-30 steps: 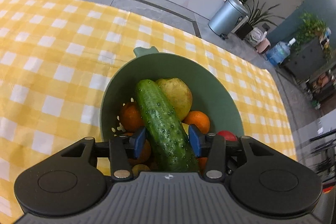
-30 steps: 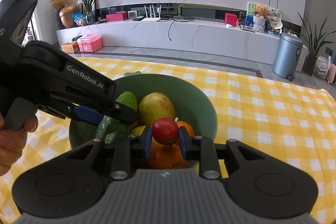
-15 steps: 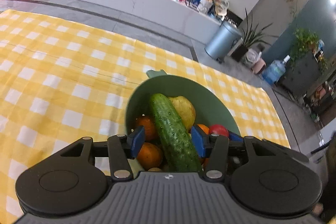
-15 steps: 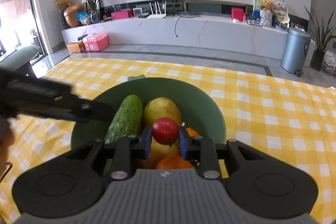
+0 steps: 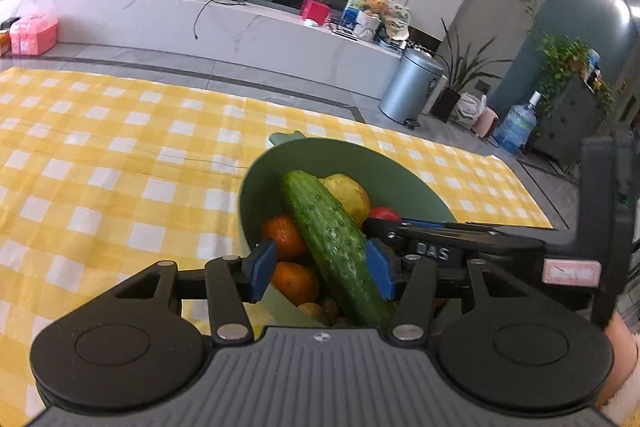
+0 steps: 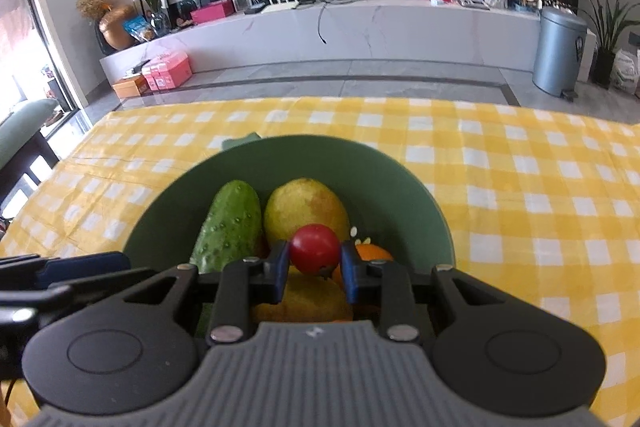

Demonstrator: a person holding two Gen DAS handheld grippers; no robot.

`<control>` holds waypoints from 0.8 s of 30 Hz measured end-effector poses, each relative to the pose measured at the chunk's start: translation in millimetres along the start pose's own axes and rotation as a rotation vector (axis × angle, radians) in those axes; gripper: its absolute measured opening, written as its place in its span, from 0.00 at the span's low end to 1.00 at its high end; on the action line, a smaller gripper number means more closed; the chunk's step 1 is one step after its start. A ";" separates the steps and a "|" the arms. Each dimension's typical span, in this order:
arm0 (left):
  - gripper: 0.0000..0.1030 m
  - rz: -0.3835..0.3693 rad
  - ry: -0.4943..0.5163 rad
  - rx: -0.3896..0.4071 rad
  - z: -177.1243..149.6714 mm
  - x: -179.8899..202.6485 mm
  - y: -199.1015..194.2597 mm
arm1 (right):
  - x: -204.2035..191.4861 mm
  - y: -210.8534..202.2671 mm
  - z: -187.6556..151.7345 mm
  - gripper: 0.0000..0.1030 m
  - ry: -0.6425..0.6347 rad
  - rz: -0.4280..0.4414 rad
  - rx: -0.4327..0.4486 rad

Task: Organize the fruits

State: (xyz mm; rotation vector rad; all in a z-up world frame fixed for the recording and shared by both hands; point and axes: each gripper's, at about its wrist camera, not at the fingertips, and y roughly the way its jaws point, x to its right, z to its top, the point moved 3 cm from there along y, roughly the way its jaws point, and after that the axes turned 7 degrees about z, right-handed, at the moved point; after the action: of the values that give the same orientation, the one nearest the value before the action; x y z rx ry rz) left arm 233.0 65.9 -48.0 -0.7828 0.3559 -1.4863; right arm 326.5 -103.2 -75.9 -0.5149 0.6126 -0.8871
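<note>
Right tool point(image 6: 315, 270) clamps tomato point(image 6: 315, 251); left tool point(image 5: 320, 270) apart over yellow-checked tablecloth point(image 5: 100, 163)

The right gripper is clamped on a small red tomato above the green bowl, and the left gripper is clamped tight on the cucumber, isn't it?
Not quite. The right gripper does clamp the red tomato above the green bowl. But the left wrist view shows the left gripper open: its fingers straddle the cucumber with a clear gap on the left side, so it is not clamped tight.
</note>
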 end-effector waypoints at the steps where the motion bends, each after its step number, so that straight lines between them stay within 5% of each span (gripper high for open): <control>1: 0.59 -0.005 0.006 0.000 -1.2 0.9 0.3 | 0.5 1.7 -1.2 0.25 0.004 -0.003 -0.005; 12: 0.65 0.006 0.078 0.039 2.0 13.1 -18.4 | -4.8 -19.4 2.0 0.33 -0.029 -0.042 0.041; 16: 0.68 0.059 0.125 0.084 1.7 24.0 -43.2 | -8.8 -54.6 0.7 0.47 -0.048 -0.073 0.117; 24: 0.80 0.124 0.295 0.236 -10.9 57.2 -107.9 | -26.6 -144.1 -27.5 0.59 -0.084 -0.121 0.294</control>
State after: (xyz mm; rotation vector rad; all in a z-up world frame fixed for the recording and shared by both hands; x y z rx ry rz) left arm 150.4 18.5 29.2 -0.3478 0.4318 -1.4954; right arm 215.5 -162.4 4.1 -0.3237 0.3689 -1.0447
